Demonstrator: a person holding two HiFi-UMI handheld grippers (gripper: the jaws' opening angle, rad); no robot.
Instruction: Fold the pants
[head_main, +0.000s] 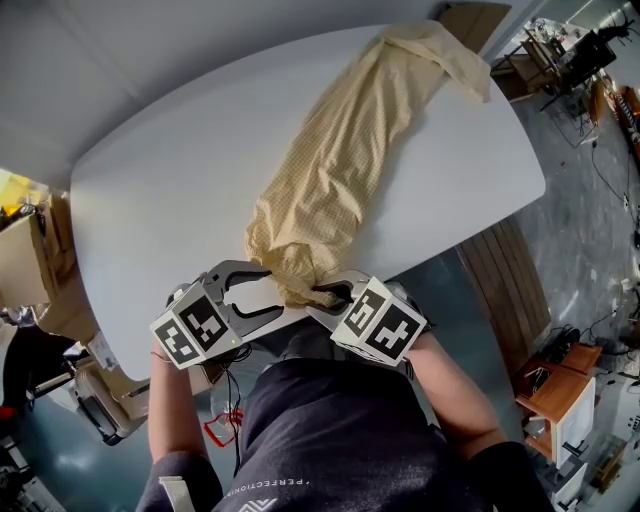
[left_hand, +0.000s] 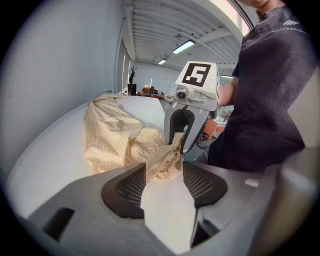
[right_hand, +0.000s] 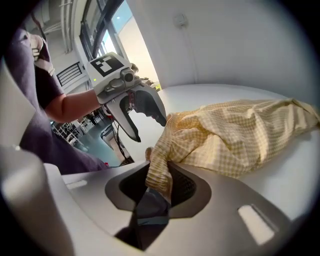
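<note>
The pale yellow checked cloth pants (head_main: 340, 170) are lying bunched in a long strip on the white oval tabletop (head_main: 170, 200), running from the upper right of the head view down to the near edge at lower centre. The far end is hanging slightly over the tabletop's upper right rim, and the near end is gathering into a crumpled knot between the two grippers.

The left gripper (head_main: 272, 292) is sitting at the lower left of that knot with its fingers standing apart. In the left gripper view, its fingers (left_hand: 127, 187) are framing the cloth's edge (left_hand: 115, 140) at their tips without pressing on it, and bare tabletop is showing between them.

The right gripper (head_main: 322, 297) is coming in from the lower right. In the right gripper view, its fingers (right_hand: 187, 185) are clamping together on a fold of the checked cloth (right_hand: 235, 140), which is rising out of them and spreading away to the right.

The person's dark shirt (head_main: 330, 430) is filling the bottom of the head view.
</note>
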